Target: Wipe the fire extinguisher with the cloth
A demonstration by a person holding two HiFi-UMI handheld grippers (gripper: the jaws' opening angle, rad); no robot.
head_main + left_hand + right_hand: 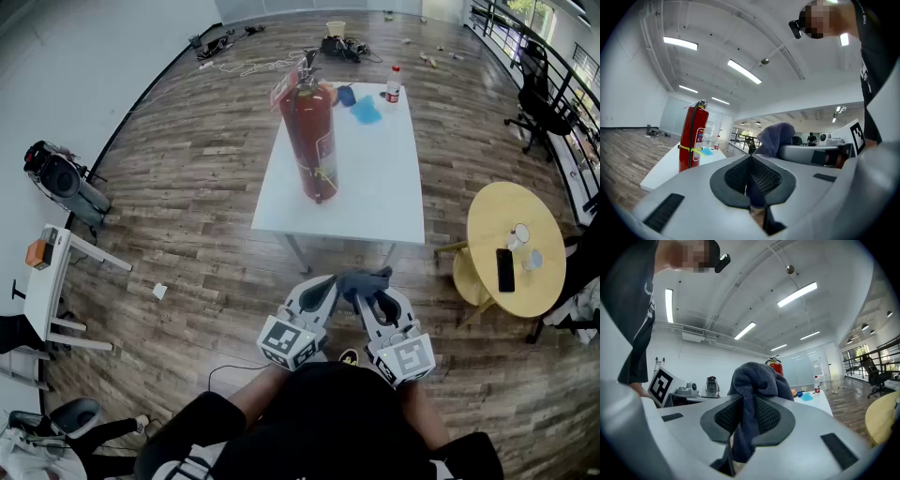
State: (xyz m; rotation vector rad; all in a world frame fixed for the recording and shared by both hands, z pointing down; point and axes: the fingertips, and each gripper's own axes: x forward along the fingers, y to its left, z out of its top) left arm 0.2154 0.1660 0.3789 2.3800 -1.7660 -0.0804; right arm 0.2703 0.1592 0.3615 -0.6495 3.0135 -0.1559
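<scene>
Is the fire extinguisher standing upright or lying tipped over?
Upright: the fire extinguisher stands on its base on the white table, handle at the top.

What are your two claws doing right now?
Left claw: closed on a bit of the cloth.
Right claw: closed on the same cloth.

White table [380, 192] — fire extinguisher [309, 141] upright, blue object [367, 112], bottle [393, 84].

The fire extinguisher [309, 141] on the table [375, 202] looked glossy red-painted metal; the table, smooth matt white. The floor [206, 187] around the table was grainy wood; the cloth [366, 279], nubby.
</scene>
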